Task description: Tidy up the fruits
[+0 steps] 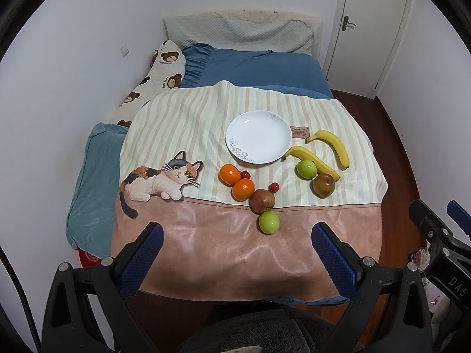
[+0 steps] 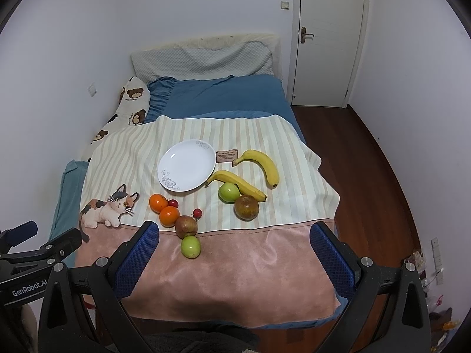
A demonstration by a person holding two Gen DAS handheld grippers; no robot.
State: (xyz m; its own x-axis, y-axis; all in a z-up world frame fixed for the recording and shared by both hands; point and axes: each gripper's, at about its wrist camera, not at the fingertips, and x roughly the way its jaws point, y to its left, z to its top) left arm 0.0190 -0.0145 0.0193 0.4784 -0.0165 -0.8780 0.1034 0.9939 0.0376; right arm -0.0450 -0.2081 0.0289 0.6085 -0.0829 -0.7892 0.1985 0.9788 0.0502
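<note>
Fruit is scattered on the blanket (image 1: 206, 235) beside a white plate (image 1: 259, 136), well ahead of both grippers; the green apple (image 1: 269, 222) lies nearest. The left gripper (image 1: 237, 231) and right gripper (image 2: 234, 231) are held spread, gripping nothing.

Bed (image 1: 265, 70) with blue sheet; cat-print striped cloth (image 1: 188, 123) spread over near end. On cloth: 1 white plate (image 1: 259, 136), bare; 2 bananas (image 1: 332, 147) just right of plate, nearer one touching a green apple (image 1: 306, 169), brown apple (image 1: 323, 185) beside it. Near plate's front: 2 oranges (image 1: 229, 174), 2 small red fruits (image 1: 274, 187), 1 reddish apple (image 1: 262, 200), 1 green apple (image 1: 269, 222) on pink band
</note>
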